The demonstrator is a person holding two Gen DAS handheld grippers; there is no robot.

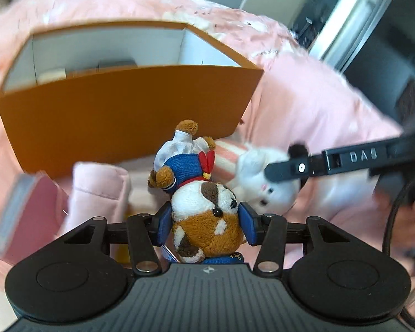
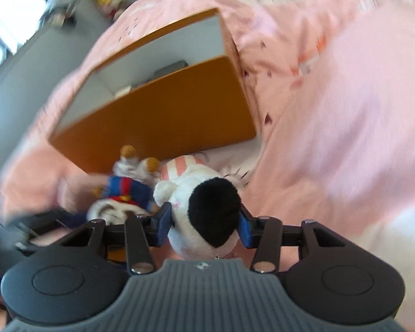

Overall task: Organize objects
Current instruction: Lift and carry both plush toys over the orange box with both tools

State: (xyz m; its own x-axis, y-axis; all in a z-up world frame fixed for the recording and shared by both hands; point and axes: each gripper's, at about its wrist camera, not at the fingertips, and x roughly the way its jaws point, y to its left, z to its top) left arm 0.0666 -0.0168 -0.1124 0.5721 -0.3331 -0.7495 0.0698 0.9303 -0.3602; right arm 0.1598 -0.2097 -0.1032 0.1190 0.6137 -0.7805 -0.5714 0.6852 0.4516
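Left gripper (image 1: 204, 222) is clamped on the brown dog toy (image 1: 204, 221), right gripper (image 2: 206, 222) on the white toy (image 2: 204, 215), orange box (image 1: 124, 116) ahead of both

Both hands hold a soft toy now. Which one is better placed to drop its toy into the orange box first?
Probably left. The left gripper holds the brown dog toy straight before the orange box; the right gripper, with the white toy, sits off toward the box's right end.
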